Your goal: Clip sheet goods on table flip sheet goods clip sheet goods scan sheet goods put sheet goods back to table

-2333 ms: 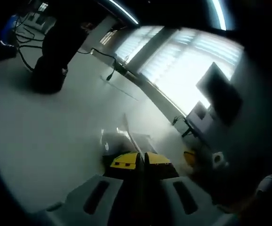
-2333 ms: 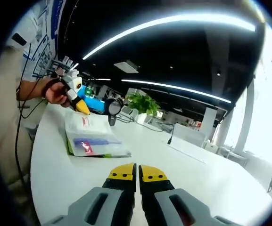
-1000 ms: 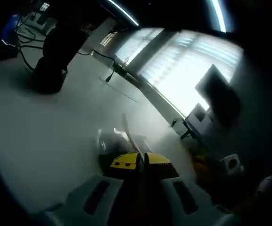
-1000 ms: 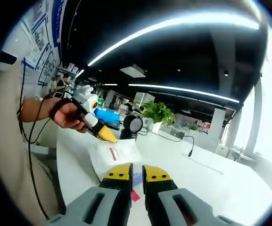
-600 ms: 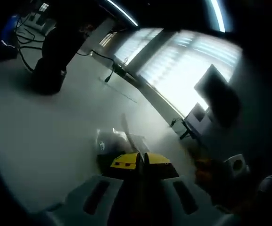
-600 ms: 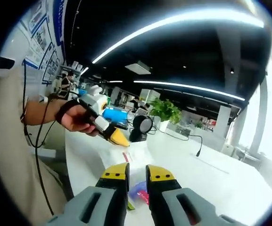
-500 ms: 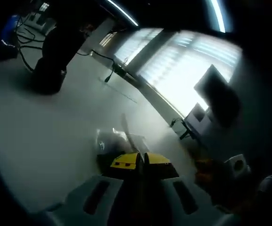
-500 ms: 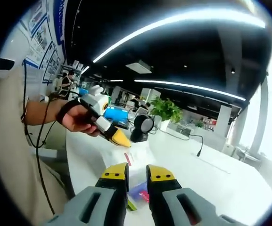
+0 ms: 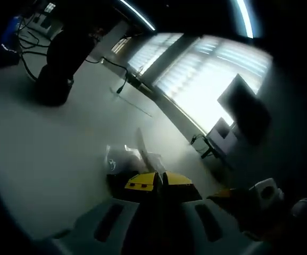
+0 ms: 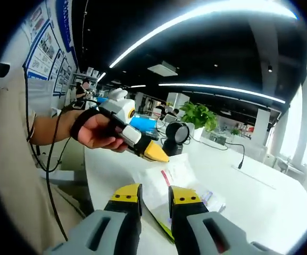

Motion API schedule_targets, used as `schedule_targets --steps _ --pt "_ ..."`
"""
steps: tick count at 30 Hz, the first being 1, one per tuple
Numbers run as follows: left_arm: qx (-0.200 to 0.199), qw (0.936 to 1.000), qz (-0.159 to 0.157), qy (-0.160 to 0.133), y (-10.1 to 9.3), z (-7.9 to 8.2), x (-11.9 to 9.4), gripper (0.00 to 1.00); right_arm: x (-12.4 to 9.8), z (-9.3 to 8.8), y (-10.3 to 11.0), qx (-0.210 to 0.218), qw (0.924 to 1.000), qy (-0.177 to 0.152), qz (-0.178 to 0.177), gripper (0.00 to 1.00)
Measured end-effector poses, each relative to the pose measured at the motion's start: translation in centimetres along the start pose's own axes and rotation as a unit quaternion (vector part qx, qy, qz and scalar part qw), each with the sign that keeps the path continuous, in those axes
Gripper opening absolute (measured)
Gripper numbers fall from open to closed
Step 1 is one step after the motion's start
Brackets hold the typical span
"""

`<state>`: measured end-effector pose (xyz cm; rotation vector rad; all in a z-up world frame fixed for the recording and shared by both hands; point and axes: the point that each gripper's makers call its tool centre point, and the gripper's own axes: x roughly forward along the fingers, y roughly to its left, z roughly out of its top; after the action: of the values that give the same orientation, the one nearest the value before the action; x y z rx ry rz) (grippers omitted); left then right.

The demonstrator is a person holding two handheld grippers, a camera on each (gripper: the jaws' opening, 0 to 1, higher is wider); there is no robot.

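In the right gripper view, the right gripper (image 10: pixel 155 196) rises from 6 o'clock with its yellow-tipped jaws parted by a narrow gap, the flat clear packet (image 10: pixel 177 187) of sheet goods passing between and beyond the tips; whether the jaws press on it cannot be told. The packet is lifted off the white table (image 10: pixel 259 207), with a red mark and blue-and-pink printing too small to read. At 10 o'clock a hand (image 10: pixel 101 131) brings the left gripper (image 10: pixel 156 152) in, its yellow tip at the packet's upper edge. Wall posters (image 10: pixel 42 50) at 11 o'clock carry blue-framed text, illegible. A potted plant (image 10: pixel 199 115) stands beyond.

In the dim left gripper view, the left gripper (image 9: pixel 159 181) has its jaws closed together on the packet's (image 9: pixel 127 159) thin edge at centre; the wrapper's printing is blurred. The right gripper (image 9: pixel 243 197) shows at 4 o'clock, dark and partly cut off. A dark lamp-like object (image 9: pixel 55 71) sits at 10 o'clock, with bright blinds (image 9: pixel 212 79) at 1 o'clock.
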<state>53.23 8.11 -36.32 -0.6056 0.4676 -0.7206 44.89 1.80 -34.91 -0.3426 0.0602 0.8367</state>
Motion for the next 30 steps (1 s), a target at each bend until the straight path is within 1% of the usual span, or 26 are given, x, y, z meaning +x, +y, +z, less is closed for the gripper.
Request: schedule_targets --steps 4,9,17,21,26,30 --pt "0.0 1.0 0.0 0.0 -0.1 -0.1 -0.1 0.0 0.5 0.2 0.5 0.0 1.0 -0.005 0.0 0.18" --pt "-0.003 1.0 0.0 0.0 -0.1 0.0 -0.1 0.0 1.2 -0.2 1.4 0.004 0.9999 0.0 0.014 0.2" --pt "-0.005 1.0 -0.004 -0.003 -0.4 0.0 -0.1 0.0 2.1 -1.5 1.6 0.015 0.9997 0.011 0.014 0.21" --pt "-0.006 1.0 -0.004 -0.003 -0.5 -0.1 -0.2 0.0 2.3 -1.5 1.7 0.02 0.9997 0.008 0.014 0.22" --pt "-0.007 0.9999 -0.006 -0.005 -0.6 -0.2 -0.2 0.0 3.0 -1.6 2.1 0.002 0.9999 -0.002 0.012 0.23" --pt "-0.011 0.9999 -0.006 -0.005 -0.7 -0.2 -0.2 0.0 3.3 -1.9 2.1 0.004 1.0 -0.002 0.008 0.24"
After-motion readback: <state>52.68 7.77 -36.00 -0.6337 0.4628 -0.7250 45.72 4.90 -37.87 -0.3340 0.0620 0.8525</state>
